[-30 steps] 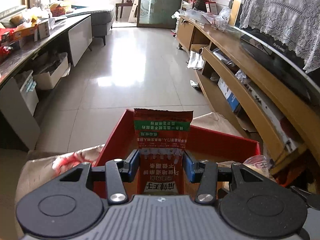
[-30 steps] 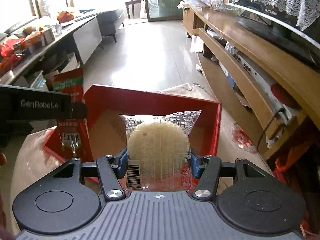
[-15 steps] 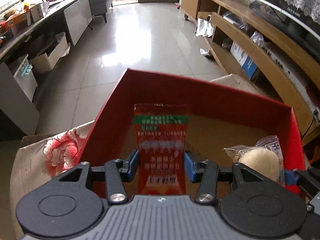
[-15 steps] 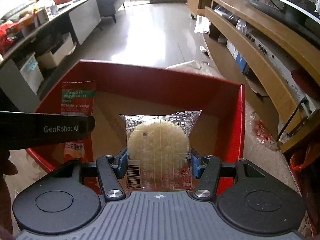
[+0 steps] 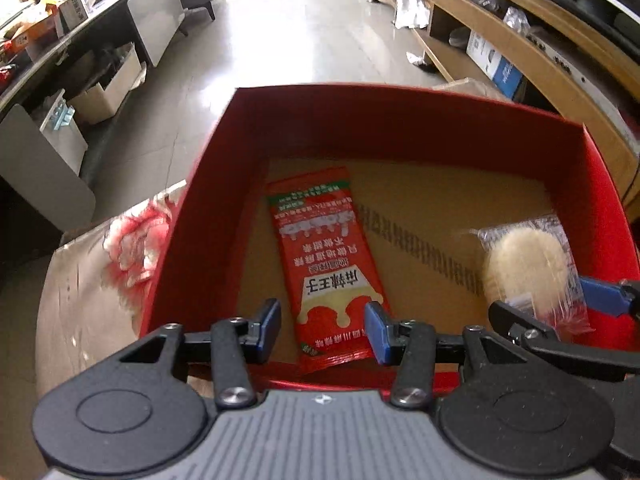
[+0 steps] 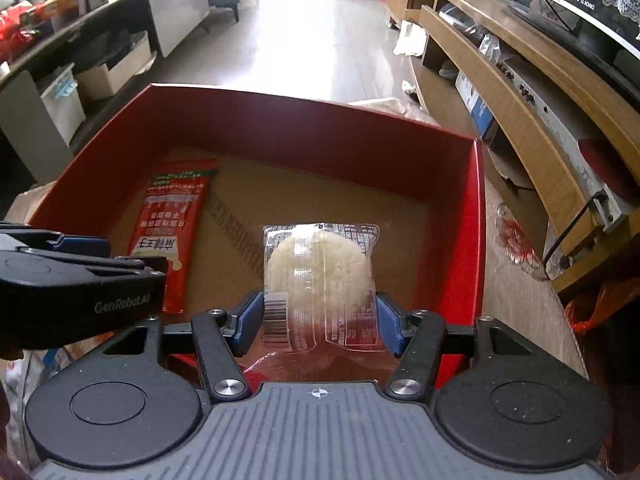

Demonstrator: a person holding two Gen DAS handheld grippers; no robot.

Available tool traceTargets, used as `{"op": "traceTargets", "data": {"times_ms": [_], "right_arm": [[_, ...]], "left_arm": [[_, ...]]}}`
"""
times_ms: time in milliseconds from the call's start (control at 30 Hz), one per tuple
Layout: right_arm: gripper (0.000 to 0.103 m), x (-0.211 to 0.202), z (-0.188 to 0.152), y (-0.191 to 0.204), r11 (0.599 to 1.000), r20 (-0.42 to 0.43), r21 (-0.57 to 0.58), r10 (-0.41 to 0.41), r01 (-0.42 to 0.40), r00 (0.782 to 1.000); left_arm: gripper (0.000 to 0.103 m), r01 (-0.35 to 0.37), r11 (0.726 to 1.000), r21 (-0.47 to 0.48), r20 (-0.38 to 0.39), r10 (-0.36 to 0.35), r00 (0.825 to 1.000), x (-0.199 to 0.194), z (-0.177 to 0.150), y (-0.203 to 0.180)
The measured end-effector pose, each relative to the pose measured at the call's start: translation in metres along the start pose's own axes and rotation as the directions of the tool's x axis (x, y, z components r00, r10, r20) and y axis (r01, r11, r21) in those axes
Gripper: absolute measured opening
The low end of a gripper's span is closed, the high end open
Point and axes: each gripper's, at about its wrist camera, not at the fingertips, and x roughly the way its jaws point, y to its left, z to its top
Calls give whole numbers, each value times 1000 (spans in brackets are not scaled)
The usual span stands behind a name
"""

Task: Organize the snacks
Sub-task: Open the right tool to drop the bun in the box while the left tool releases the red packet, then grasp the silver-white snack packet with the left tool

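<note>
One red snack sachet (image 5: 326, 268), one clear-wrapped rice cake (image 6: 318, 270), one red box (image 5: 392, 120).

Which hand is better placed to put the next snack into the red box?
The right. Its tongs hold the clear rice cracker pack over the red box. The left tongs are open; the red sachet lies inside.

The red box (image 5: 400, 120) is open at the top, so a gripper can come in from above; its upright walls close off all four sides. On its brown floor (image 6: 320, 196), the red sachet (image 5: 324, 264) lies flat along the left side and the clear-wrapped rice cake (image 6: 318, 276) takes the near right, with a bare strip between them and more bare floor toward the far wall. The left gripper (image 5: 322, 330) and right gripper (image 6: 316, 322) crowd the near rim side by side (little room between them). Outside, the wooden shelf unit (image 6: 520, 92) stands close on the right
</note>
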Motion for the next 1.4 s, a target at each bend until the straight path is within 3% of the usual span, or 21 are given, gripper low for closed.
{"op": "traceTargets", "data": {"times_ms": [367, 533, 633, 800, 1100, 1400], "right_arm": [[68, -11, -17, 5, 1000, -50, -12, -1, 0, 999], [70, -14, -20, 5, 1000, -60, -18, -7, 5, 998], [78, -23, -22, 3, 1000, -12, -1, -18, 18, 1000], [80, -45, -20, -2, 999, 82, 27, -35, 32, 996], [81, -66, -39, 6, 1000, 96, 15, -19, 18, 995], [82, -93, -62, 16, 999, 120, 31, 9, -13, 993]], "left_arm": [[48, 17, 1000, 19, -34, -16, 999, -15, -29, 1], [48, 50, 999, -14, -20, -50, 999, -24, -35, 7], [48, 84, 995, -52, 24, -83, 996, -39, -32, 15], [49, 124, 986, -108, 66, -117, 991, -59, -34, 34], [52, 124, 983, -133, 93, -112, 989, -91, -66, 60], [53, 123, 978, -166, 61, -114, 992, -101, -106, 84]]}}
